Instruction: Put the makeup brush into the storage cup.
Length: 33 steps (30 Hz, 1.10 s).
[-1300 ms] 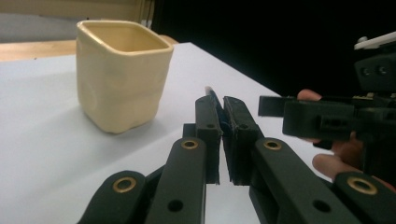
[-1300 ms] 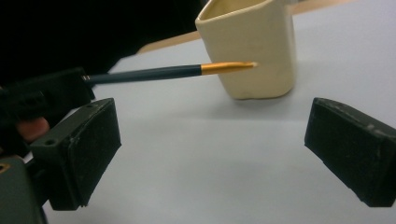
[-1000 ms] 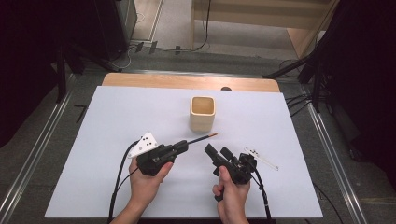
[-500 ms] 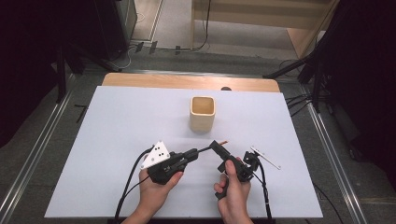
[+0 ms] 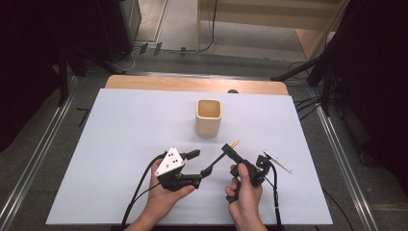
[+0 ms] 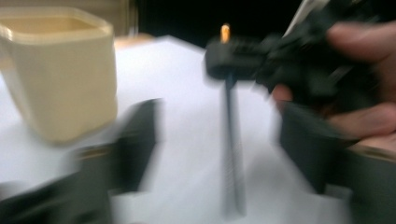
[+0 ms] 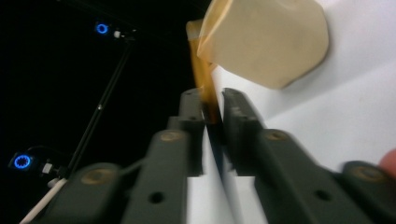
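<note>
Cup [image 5: 209,117] stands mid-table, well clear of every table [image 5: 120,125] edge. Near the front edge, the right gripper [image 5: 228,150], jaws just closed, pinches a pen [image 5: 219,159]. The left gripper [image 5: 198,163], jaws just opened, flanks the pen's lower end.

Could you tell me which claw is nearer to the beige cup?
Right. The right claw, shut on a pen, sits just below-right of the cup; the left claw, open, lies farther back toward the person.

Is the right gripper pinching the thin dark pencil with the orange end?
Touching. In the right gripper view, the right gripper jaws press on both sides of the pencil, no gap showing.
</note>
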### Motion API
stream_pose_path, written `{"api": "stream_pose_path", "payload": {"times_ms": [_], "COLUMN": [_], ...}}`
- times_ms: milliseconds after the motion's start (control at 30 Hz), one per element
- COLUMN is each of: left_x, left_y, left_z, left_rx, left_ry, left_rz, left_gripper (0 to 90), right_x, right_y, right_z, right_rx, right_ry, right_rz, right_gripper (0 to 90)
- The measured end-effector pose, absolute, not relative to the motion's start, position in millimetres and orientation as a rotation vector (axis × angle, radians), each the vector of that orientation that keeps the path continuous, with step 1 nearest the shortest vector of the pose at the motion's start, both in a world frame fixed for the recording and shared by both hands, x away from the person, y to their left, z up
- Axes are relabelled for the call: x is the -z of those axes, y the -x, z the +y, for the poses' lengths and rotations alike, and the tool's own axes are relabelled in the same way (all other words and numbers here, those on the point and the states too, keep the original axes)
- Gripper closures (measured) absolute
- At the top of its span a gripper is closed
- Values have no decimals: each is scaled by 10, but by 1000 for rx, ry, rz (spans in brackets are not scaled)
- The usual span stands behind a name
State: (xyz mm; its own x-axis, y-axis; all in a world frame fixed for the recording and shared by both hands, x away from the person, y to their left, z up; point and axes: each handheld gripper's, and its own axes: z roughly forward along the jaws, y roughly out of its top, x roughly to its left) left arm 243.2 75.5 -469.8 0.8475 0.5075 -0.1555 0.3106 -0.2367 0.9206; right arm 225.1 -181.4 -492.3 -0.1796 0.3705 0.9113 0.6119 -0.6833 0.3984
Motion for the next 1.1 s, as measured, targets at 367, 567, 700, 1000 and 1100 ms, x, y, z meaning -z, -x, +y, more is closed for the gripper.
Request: {"api": "stream_pose_path", "payload": {"times_ms": [367, 567, 700, 1000, 1100], "left_x": [4664, 4674, 4659, 4680, 4710], "left_y": [-2512, -2530, -2541, -2536, -2531], "left_z": [1257, 1544, 1746, 2220, 2308], "left_rx": [-238, -271, -309, -394, -398], "left_ry": [-1789, -1765, -1760, -1712, -1713], "left_rz": [604, 638, 653, 720, 732], "left_gripper": [0, 0, 0, 0, 0], "right_x": [4675, 4593, 4554, 4466, 4406], "right_y": [-2216, -2219, -2230, -2322, -2392], "right_z": [-1846, -1817, -1803, -1854, -1862], "right_rx": [2118, 2156, 2168, 2212, 2213], "right_ry": [1934, 1919, 1894, 1847, 1823], "right_rz": [-1704, -1958, -2078, -2180, -2218], "right_gripper": [840, 841, 841, 841, 841]}}
